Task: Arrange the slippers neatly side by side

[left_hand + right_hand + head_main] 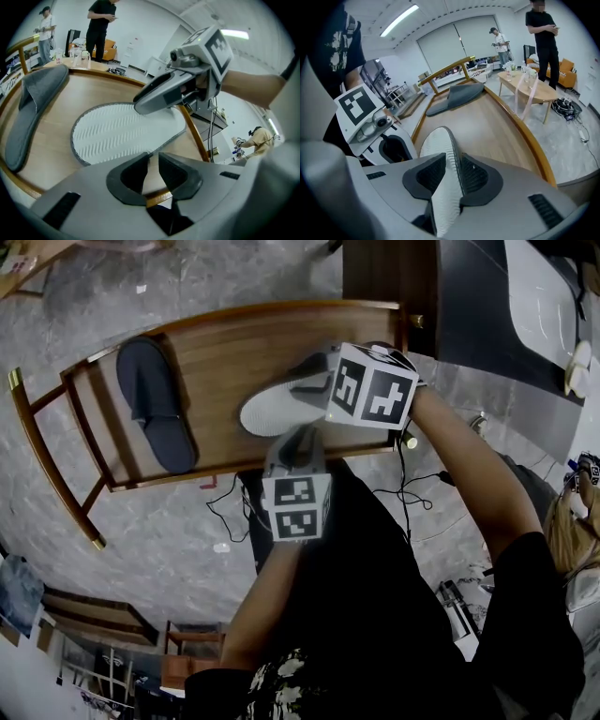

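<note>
A dark grey slipper (155,418) lies upper-side up at the left end of the wooden bench (253,334). The second slipper (274,411) lies to its right, turned over with its white ribbed sole (124,129) up. My right gripper (305,381) is shut on that slipper's rim; the sole (440,150) fills the gap of the right gripper (451,171). My left gripper (298,435) hovers at the bench's near edge just short of the white sole. The left gripper (153,172) is open by a narrow gap, with only bench wood behind it.
The bench has a raised wooden rim (194,136) and brass-tipped legs (14,379). Cables (412,488) lie on the marble floor to the right. A dark cabinet (389,273) stands behind the bench. A low table (529,91) and standing people (543,42) are farther off.
</note>
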`<state>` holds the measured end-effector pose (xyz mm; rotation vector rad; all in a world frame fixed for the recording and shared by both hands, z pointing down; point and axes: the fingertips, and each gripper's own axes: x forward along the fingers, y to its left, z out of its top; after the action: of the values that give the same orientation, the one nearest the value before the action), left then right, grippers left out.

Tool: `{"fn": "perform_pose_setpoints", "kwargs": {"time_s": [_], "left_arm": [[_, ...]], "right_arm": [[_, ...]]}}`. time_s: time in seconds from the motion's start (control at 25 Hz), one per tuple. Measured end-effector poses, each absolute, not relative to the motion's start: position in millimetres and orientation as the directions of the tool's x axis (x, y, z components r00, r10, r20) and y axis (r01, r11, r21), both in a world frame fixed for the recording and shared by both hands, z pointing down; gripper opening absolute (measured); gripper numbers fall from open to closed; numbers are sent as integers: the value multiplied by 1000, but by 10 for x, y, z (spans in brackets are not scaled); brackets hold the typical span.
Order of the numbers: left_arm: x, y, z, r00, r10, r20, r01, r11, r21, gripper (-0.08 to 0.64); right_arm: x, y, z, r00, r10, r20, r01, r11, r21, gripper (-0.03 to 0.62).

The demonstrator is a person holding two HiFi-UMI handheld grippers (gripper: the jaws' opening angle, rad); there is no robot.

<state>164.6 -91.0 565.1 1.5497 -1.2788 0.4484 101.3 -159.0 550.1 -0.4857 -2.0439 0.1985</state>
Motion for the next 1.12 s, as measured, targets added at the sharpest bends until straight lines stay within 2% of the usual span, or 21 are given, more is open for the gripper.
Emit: {"fn": "perform_pose_setpoints", "kwargs": {"time_s": [0.16, 0.28, 0.48, 0.64, 0.92, 1.12], "left_arm": [[1629, -868, 5654, 365, -496, 788, -874, 108, 473, 86], [1491, -896, 5649, 344, -514, 786, -872, 136, 471, 98], [1103, -1018, 5674, 273, -549, 790, -880, 190, 436, 98], [943, -1268, 5641, 241, -587, 773, -914, 131, 385, 87], [1156, -1628, 5633, 305, -598, 741, -925, -1, 380, 83], [1140, -1476, 5697, 288, -573, 767, -937, -2, 350, 77]], "right_arm": [[1047, -1572, 5381, -425, 419, 803, 208, 908, -364, 63], [1032, -1570, 5142, -483, 390, 784, 167, 920, -355, 39], [1079, -1705, 4859, -652, 275, 706, -90, 897, -433, 20], [1179, -1763, 4748, -683, 158, 713, -220, 887, -407, 20], [1275, -1616, 4695, -687, 44, 726, -343, 861, -376, 20], [1248, -1480, 4780, -716, 63, 696, -344, 834, -430, 21]]}}
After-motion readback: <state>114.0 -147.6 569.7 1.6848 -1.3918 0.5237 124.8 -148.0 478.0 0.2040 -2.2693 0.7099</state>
